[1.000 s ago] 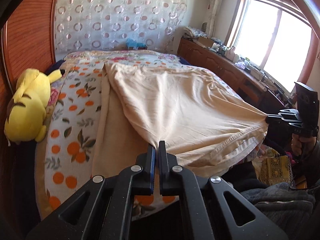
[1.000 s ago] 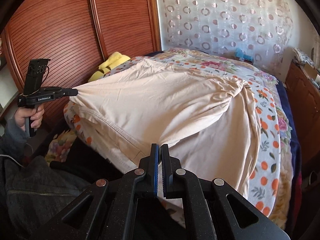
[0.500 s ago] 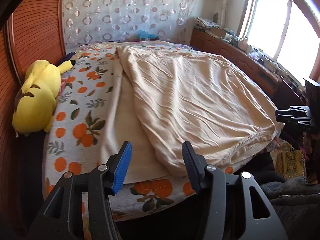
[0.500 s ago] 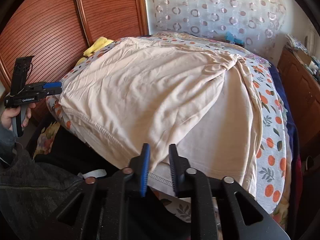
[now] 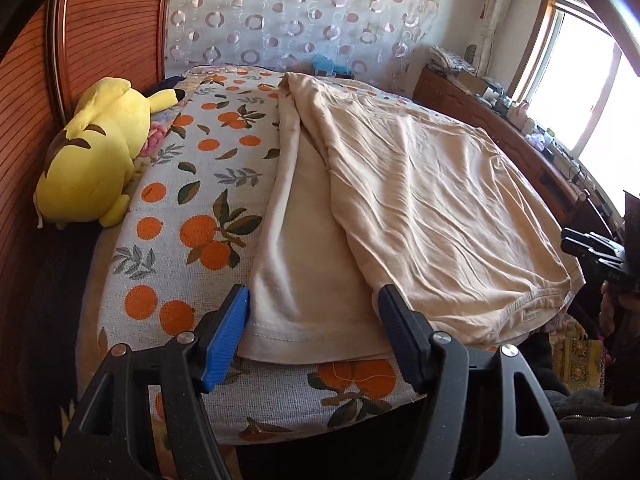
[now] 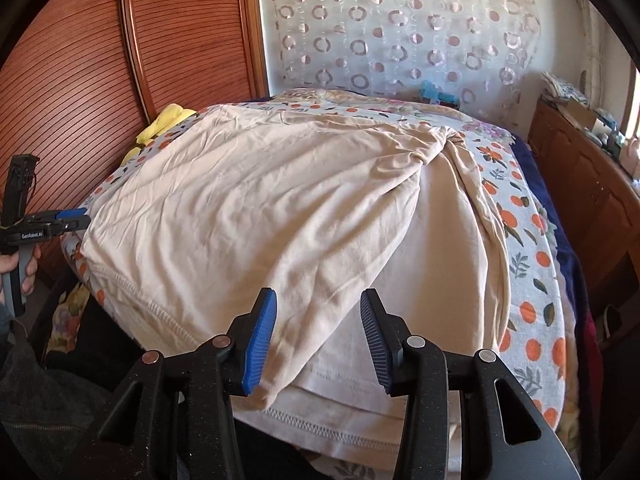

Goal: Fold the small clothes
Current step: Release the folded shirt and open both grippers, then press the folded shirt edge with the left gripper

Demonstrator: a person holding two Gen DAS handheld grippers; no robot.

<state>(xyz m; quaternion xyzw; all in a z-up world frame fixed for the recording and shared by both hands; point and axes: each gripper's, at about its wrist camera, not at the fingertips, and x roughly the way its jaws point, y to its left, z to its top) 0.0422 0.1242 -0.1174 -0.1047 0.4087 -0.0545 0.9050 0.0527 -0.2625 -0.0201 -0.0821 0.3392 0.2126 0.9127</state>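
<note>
The left gripper (image 5: 314,330) is opening, pads clear of the beige garment (image 5: 420,208), whose hem lies between them at 12 o'clock. The right gripper (image 6: 318,340) is opening too, a folded corner loose between its pads. The garment spreads across the orange-print bedspread (image 5: 200,200).

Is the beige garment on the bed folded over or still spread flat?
Folded over: the beige garment has one layer lying diagonally across another, whose hem shows beneath.
</note>
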